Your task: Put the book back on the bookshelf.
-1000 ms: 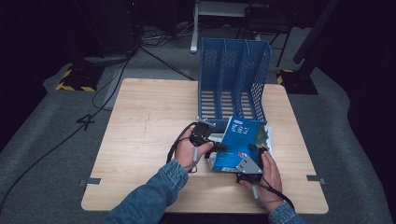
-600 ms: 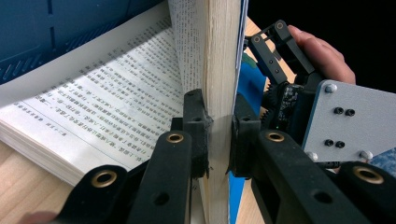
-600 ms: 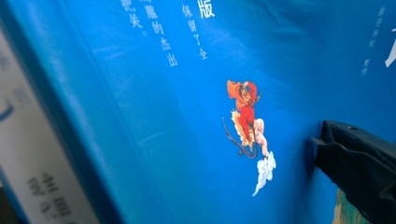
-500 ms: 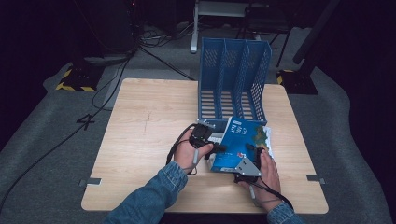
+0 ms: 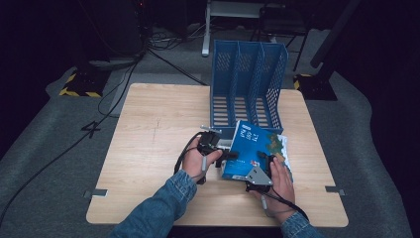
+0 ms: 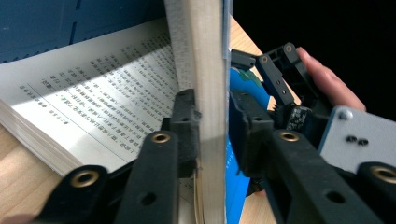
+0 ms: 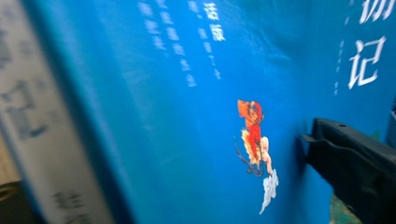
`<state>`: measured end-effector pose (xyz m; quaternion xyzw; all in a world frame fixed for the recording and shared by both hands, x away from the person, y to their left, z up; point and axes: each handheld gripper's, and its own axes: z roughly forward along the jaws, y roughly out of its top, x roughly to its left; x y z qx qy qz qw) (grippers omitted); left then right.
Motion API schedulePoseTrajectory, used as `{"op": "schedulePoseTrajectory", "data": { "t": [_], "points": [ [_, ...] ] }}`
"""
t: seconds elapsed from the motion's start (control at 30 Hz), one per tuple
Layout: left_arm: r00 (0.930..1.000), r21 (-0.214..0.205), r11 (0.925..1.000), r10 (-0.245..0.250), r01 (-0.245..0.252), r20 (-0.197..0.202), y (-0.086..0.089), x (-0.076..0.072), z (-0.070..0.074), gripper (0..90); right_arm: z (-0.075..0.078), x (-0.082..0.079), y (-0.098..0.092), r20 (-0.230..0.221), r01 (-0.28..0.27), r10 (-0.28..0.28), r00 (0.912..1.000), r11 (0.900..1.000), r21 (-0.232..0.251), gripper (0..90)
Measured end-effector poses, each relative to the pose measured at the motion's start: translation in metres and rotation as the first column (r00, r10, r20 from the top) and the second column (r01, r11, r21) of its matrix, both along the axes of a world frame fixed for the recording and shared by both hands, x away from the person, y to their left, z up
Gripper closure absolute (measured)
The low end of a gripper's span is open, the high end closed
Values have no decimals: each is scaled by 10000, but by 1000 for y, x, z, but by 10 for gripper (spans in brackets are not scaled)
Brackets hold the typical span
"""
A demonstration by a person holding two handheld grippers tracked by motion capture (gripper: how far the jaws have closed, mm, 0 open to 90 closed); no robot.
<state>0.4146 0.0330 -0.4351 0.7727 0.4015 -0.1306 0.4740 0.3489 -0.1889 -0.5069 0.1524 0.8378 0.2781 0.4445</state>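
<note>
- Two grippers of mine meet at one blue book, low and right of centre in the high view, on the wooden table.
- My left gripper sits at the book's left edge; in the left gripper view its jaws are clamped on a thick wad of pages and the blue cover, one jaw on each side of the page block.
- Left of that clamped wad, in the left gripper view, the remaining pages lie open and flat, printed text facing up.
- My right gripper is at the book's lower right corner in the high view, my right hand behind it.
- In the right gripper view the blue cover fills the frame, with a small red figure at centre and one black jaw at lower right; I cannot tell whether these jaws are gripping.
- Just beyond the book, upper centre of the high view, stands a blue file rack with three slots.
</note>
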Motion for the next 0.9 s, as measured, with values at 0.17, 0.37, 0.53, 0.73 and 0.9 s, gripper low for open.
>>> {"op": "schedulePoseTrajectory", "data": {
  "t": [0.17, 0.37, 0.53, 0.73, 0.9],
  "points": [
    [9996, -186, 9995, 260, -258, 88, 3, -1, -5, 604, 4, -3, 5, -31, 39, -41, 10000, 9983, -588, 155],
    [9959, -86, 9963, 857, -855, 274, 8, 0, -21, 542, 14, -11, 13, 318, 87, -42, 9995, 9899, -1416, 431],
    [9881, 139, 9916, 1267, -1284, 875, 21, -3, -20, 479, 18, -12, 16, 358, 211, -145, 9993, 9814, -1910, 529],
    [9792, -299, 9858, 1676, -1652, 1143, 48, -7, -18, 463, 24, -9, 16, -323, 37, -102, 9994, 9808, -1949, 578],
    [9628, 411, 9689, 2371, -2441, 1300, 77, -4, -23, 464, 30, -9, 16, -547, -132, 21, 9985, 9790, -2035, 589]
  ]
}}
